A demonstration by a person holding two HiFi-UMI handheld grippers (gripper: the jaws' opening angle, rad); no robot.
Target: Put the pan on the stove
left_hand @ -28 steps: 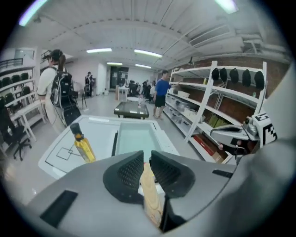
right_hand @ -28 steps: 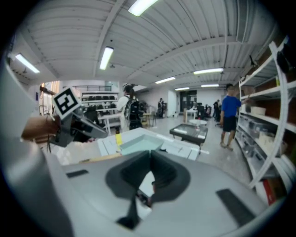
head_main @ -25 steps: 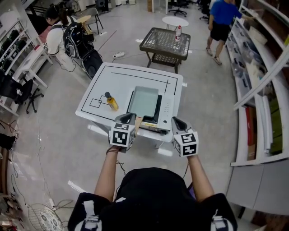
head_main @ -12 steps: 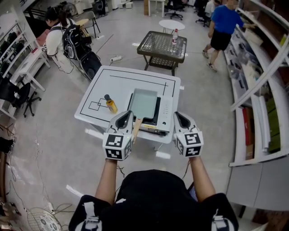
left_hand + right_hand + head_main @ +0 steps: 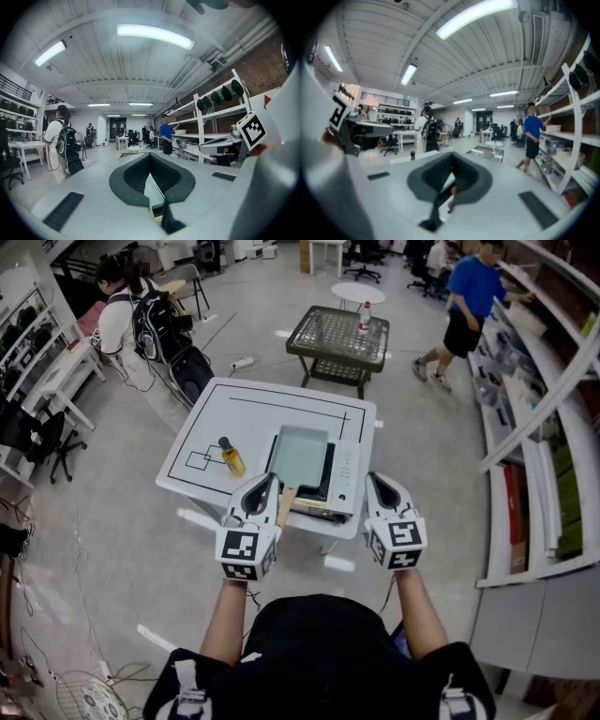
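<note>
Both closed — left gripper, right gripper

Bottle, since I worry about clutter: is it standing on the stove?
No, the bottle stands on the white table, left of the stove.

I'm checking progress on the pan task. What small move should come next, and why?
Probably draw the left gripper back from the table: the pan already sits on the stove, its wooden handle lies free beside the shut jaws, and the right gripper holds nothing.
</note>
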